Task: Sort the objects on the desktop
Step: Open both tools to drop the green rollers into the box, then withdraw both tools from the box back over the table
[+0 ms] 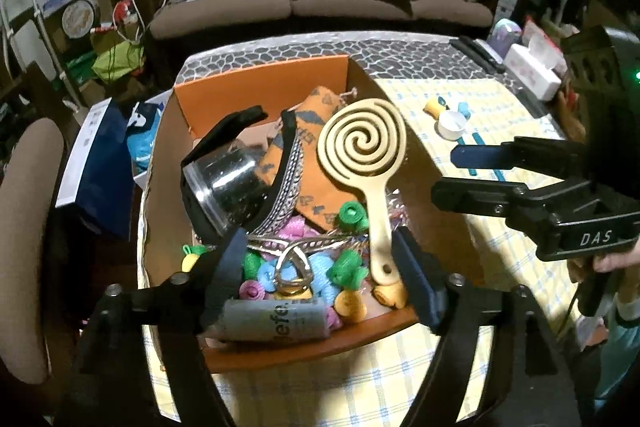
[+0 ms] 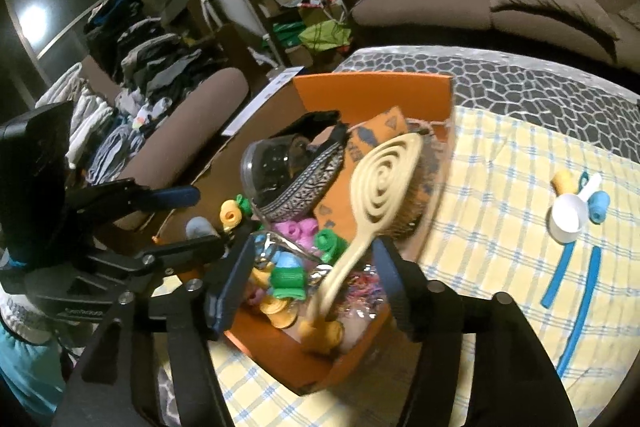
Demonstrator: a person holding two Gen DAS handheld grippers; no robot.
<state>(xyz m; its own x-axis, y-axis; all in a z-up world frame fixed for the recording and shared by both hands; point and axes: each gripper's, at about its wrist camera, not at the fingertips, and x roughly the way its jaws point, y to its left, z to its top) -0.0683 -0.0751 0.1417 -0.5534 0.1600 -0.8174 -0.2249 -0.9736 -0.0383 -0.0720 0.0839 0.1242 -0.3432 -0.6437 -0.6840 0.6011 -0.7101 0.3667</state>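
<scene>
Two bits of writing I can read: "DAS" in white on the body of my right gripper [image 1: 448, 173], and part of a word, "efer", on the grey tube [image 1: 276, 321] lying at the near end of the box [image 1: 304, 347].

Left gripper [image 1: 320, 271] is over that near end, pointing along the box, jaws spread wide with nothing between the pads. Right gripper comes in from the side, level, fingers stacked one above the other in the left view. In its own view the right gripper [image 2: 312, 283] has its jaws apart, and the brush [image 2: 376, 187] handle runs up between them; it's blurred, and I cannot tell whether either pad touches it.

Brush lies on top of the pile in the box, spiral head toward the far end, handle toward me. Around it: coloured rollers [image 1: 348, 263], a patterned headband [image 1: 286, 187], an orange cloth [image 1: 316, 115], a clear dome with a black rim [image 1: 224, 183].

Out on the yellow checked cloth [image 2: 500, 227], well apart from the box: a white scoop [image 2: 570, 213], a yellow roller [image 2: 562, 181], a blue roller [image 2: 598, 205], two blue sticks [image 2: 572, 279].
</scene>
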